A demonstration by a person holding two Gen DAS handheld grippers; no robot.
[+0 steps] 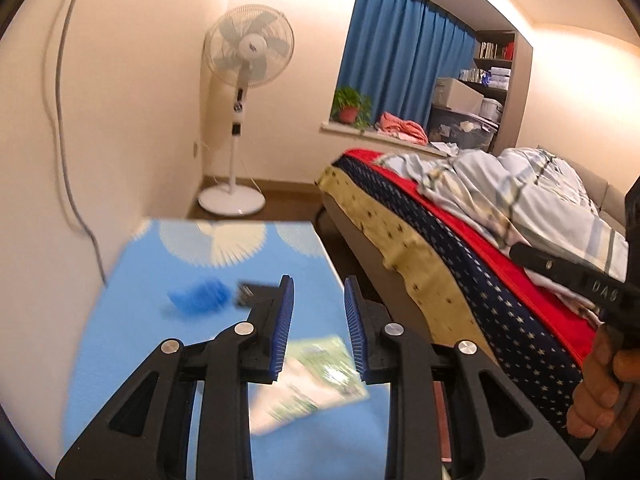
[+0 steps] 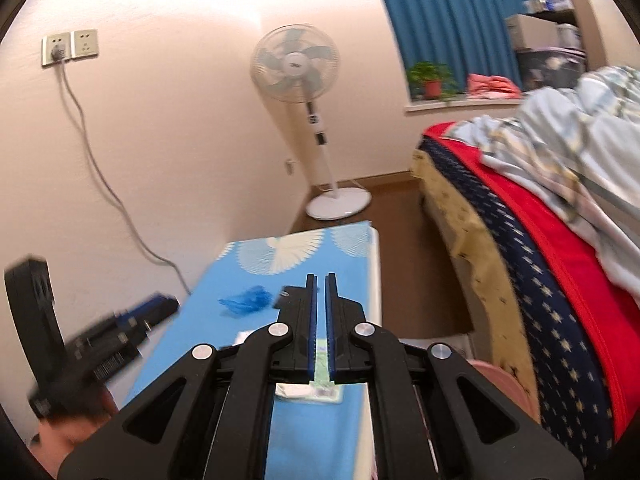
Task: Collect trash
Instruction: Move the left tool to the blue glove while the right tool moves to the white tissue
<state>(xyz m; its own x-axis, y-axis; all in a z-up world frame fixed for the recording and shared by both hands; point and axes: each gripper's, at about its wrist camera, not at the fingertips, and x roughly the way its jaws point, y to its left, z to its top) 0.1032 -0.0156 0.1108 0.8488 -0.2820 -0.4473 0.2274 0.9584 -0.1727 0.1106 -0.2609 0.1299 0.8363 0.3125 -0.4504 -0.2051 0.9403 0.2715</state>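
Observation:
A crumpled blue plastic scrap [image 1: 200, 299] lies on the blue-patterned table top [image 1: 152, 360]; it also shows in the right wrist view [image 2: 245, 299]. A green-and-white wrapper [image 1: 316, 380] lies flat nearer me, also seen below the right jaws [image 2: 320, 392]. A small dark object [image 1: 250, 294] sits beside the blue scrap. My left gripper [image 1: 319, 286] is open and empty above the wrapper. My right gripper [image 2: 321, 280] has its jaws nearly together, with nothing seen between them, above the table. The left gripper shows blurred at the left of the right wrist view [image 2: 152, 308].
A bed [image 1: 460, 280] with red, starry blue and yellow covers and a rumpled quilt stands right of the table. A white pedestal fan [image 1: 240, 120] stands in the far corner. A cable [image 2: 100, 168] hangs from a wall socket. A windowsill holds a potted plant [image 1: 350, 106].

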